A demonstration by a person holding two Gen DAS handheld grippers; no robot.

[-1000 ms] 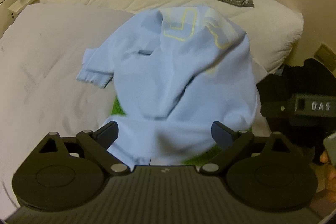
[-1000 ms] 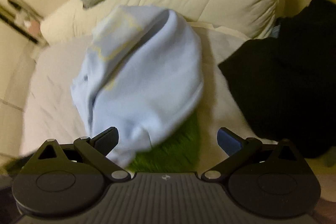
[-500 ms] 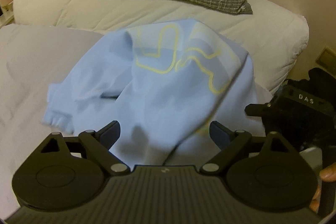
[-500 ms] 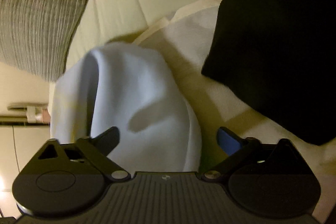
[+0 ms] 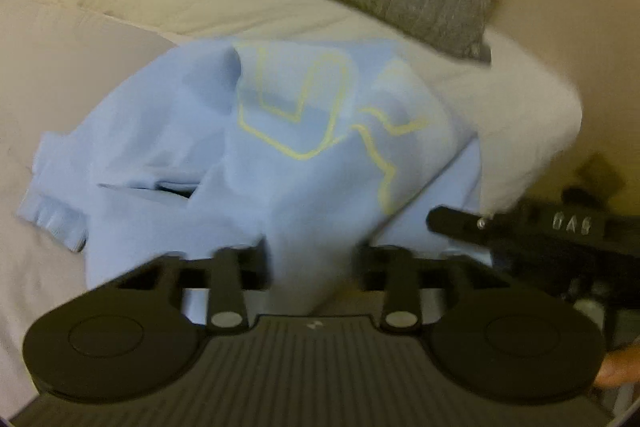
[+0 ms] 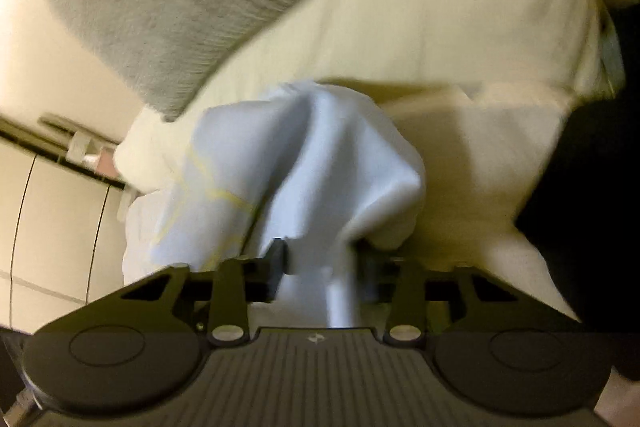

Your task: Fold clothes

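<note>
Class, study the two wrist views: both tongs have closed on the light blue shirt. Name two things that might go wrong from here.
1. The left tongs and right tongs each pinch a bunched fold of the shirt, so they may hold several layers and the fold could come out crooked.
2. The sleeve trails crumpled on the bed and may get tucked under.
</note>
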